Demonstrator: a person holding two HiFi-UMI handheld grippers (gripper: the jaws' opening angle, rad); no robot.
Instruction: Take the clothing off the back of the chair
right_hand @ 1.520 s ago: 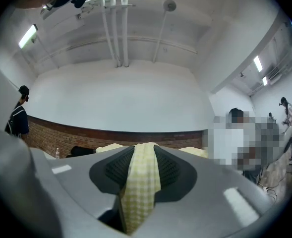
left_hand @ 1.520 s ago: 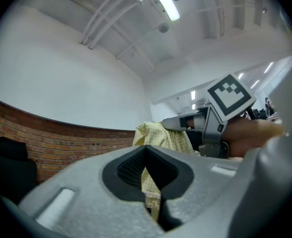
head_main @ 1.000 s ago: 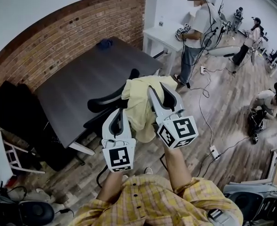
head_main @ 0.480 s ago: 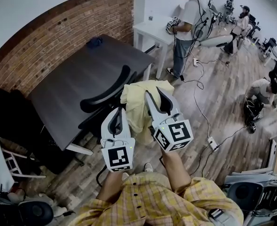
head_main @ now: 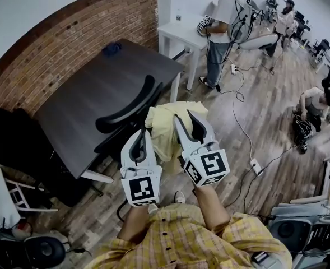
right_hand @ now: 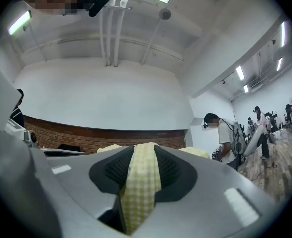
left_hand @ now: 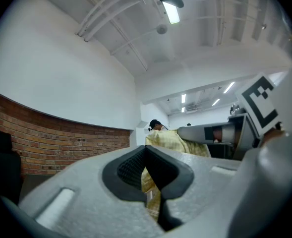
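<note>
Both tools are clamped on cloth. The right tool (head_main: 188, 121) has a checked yellow fold squeezed between its pads, and the left tool (head_main: 139, 140) nips another part of the same garment (head_main: 167, 125). A second ago that garment was draped over the top of the chair back (head_main: 125, 110). Now it hangs in the air between the tools, drawn toward the person and a little lower, and the black chair back stands bare beside the bench (head_main: 92, 88). So the taking-off looks done to me, and only carrying the garment away is left. It is bunched, with its held edge running side to side from tool to tool and its longer run drooping toward the floor.
</note>
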